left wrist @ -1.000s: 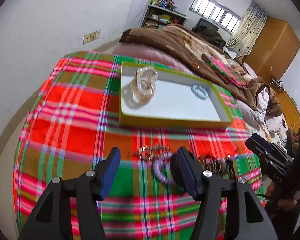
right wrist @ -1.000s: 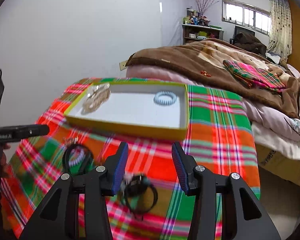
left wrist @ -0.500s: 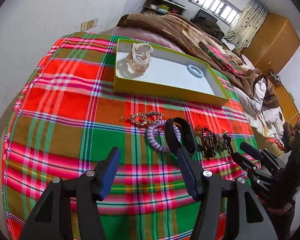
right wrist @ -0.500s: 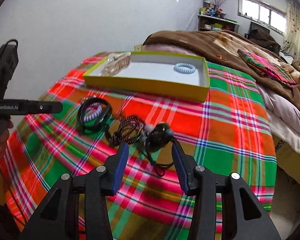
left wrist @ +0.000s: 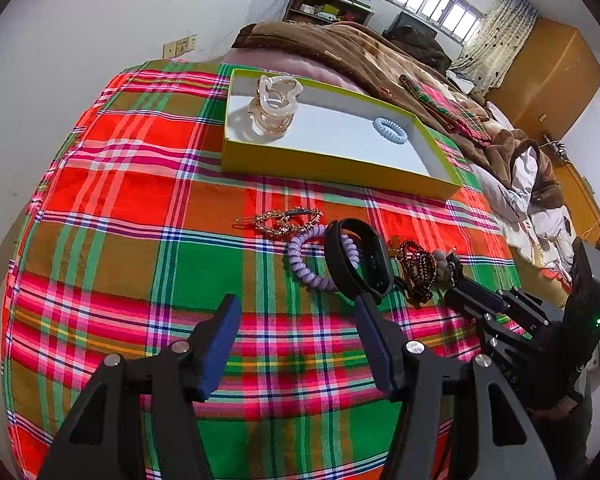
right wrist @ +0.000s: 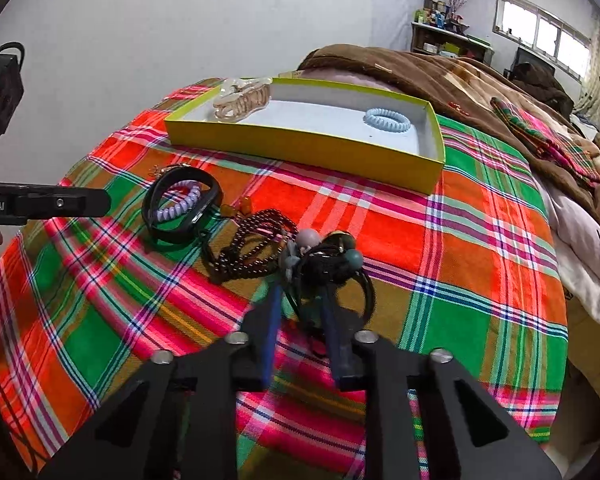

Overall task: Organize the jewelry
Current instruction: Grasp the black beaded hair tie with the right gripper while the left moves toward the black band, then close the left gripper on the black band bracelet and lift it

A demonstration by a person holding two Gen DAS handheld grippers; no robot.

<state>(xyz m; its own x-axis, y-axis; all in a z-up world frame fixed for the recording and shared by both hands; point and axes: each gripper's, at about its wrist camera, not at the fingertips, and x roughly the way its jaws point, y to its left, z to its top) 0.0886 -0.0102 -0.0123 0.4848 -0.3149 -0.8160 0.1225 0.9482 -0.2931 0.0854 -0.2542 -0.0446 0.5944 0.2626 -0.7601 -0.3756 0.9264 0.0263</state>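
Observation:
Loose jewellery lies on the plaid cloth in front of a yellow box (left wrist: pixel 340 164) (right wrist: pixel 300 140). Inside the box are a clear hair claw (left wrist: pixel 276 104) and a blue spiral tie (left wrist: pixel 390 130). My right gripper (right wrist: pixel 302 290) is closing, its pads narrowed onto the cords of a black hair tie with beads (right wrist: pixel 328 260). Left of the tie lie a dark bead bracelet (right wrist: pixel 252 248), a black wristband (left wrist: pixel 340 264) over a purple spiral tie (left wrist: pixel 304 264), and a gold hair clip (left wrist: pixel 284 220). My left gripper (left wrist: pixel 296 304) hangs open and empty just short of the wristband.
The plaid cloth (left wrist: pixel 132 200) covers a table against a white wall. A bed with a brown blanket (right wrist: pixel 440 76) runs along the far and right side. A wooden wardrobe (left wrist: pixel 548 80) stands at the back right. The cloth drops off at the right edge.
My right gripper has come down over the black hair tie and its jaws have narrowed from wide to nearly together around it. My left gripper has drawn back from the jewellery, still open.

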